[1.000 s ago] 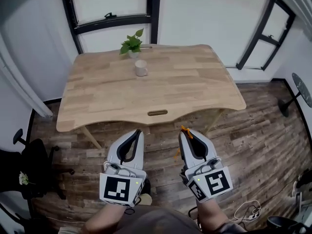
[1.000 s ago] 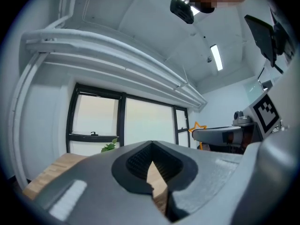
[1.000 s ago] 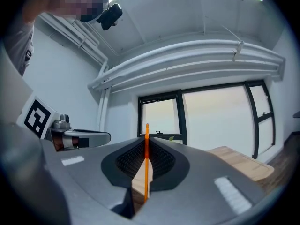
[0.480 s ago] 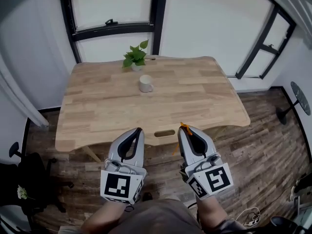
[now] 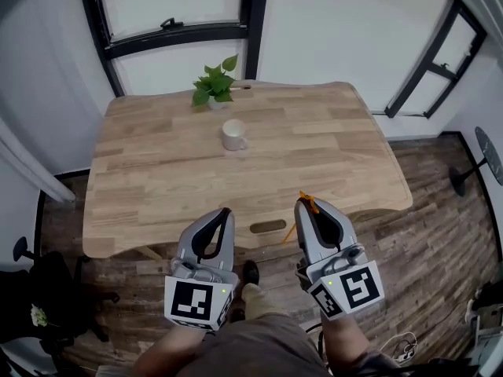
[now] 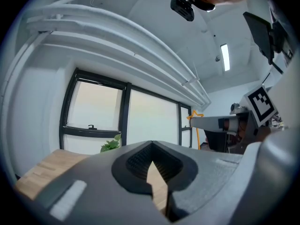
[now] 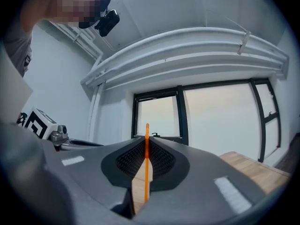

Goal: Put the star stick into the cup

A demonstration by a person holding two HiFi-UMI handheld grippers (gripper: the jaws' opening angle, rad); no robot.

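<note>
Right now both grippers hover over the near edge of the wooden table (image 5: 141,187), side by side. Right gripper (image 5: 306,207) has its jaws pinched on the star stick (image 5: 289,235): the thin orange stick runs up between the jaw pads in the right gripper view (image 7: 146,163), with the star end at the jaw tips and the tail hanging below. Left gripper (image 5: 223,213) has its jaws pressed together at the tips with nothing between them. Cup (image 5: 233,135), white, stands upright on the far half of the table, well apart from both grippers. Potted plant (image 5: 214,85) sits just beyond it at the far edge, by the window (image 5: 181,6).
</note>
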